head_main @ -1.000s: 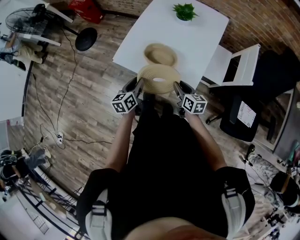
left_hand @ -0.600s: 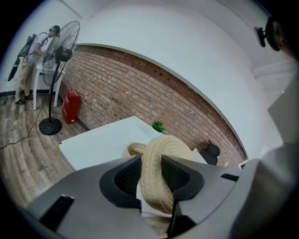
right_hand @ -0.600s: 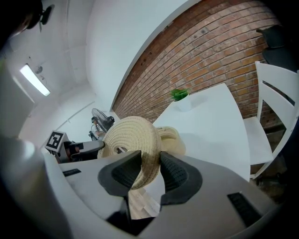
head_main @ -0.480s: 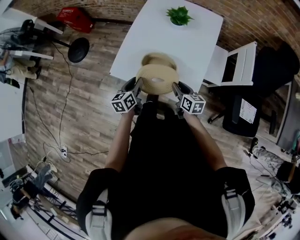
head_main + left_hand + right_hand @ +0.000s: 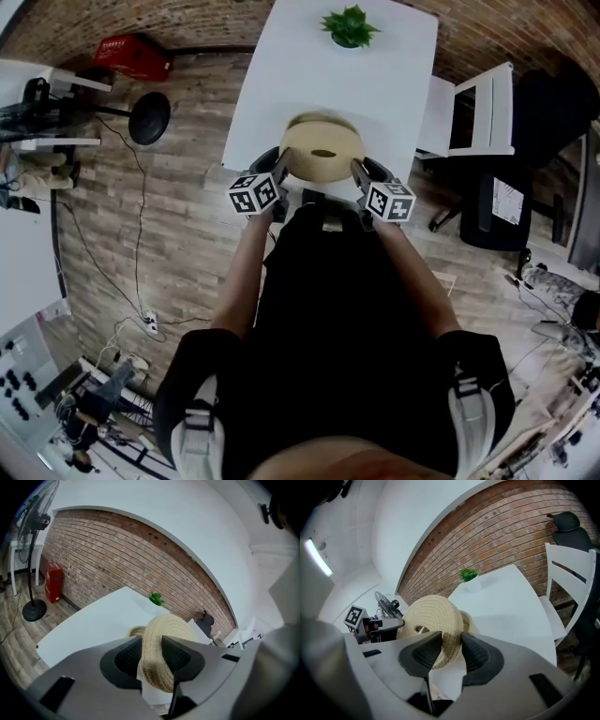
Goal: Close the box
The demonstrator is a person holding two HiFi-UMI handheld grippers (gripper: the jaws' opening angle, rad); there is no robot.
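- The left claw [image 5: 279, 174] is clamped on the rim of a round, pale woven-straw lid [image 5: 323, 153]. In its own view, the left gripper [image 5: 152, 654] has both dark ribbed pads pressing the coiled edge.
- The right claw [image 5: 360, 174] pinches the opposite rim (same kind of grip). The right gripper view shows the right gripper [image 5: 451, 651] with the lid [image 5: 425, 616] wedged between its pads.
- Both bare forearms reach forward from the body and converge, with one claw on each side of the lid and the marker cubes facing up.
- A second ago the lid sat short of the round woven-straw box [image 5: 319, 118], which showed plainly beyond it. Now both claws have moved forward and the lid covers nearly all of it.
- The lid [image 5: 163, 634] spans the gap between the two claws. The box [image 5: 137, 631] lies just beyond and below the jaws on the white rectangular table [image 5: 384, 80], but whether the lid touches it I cannot tell.
- A small green potted plant [image 5: 348, 24] stands well beyond the claws.
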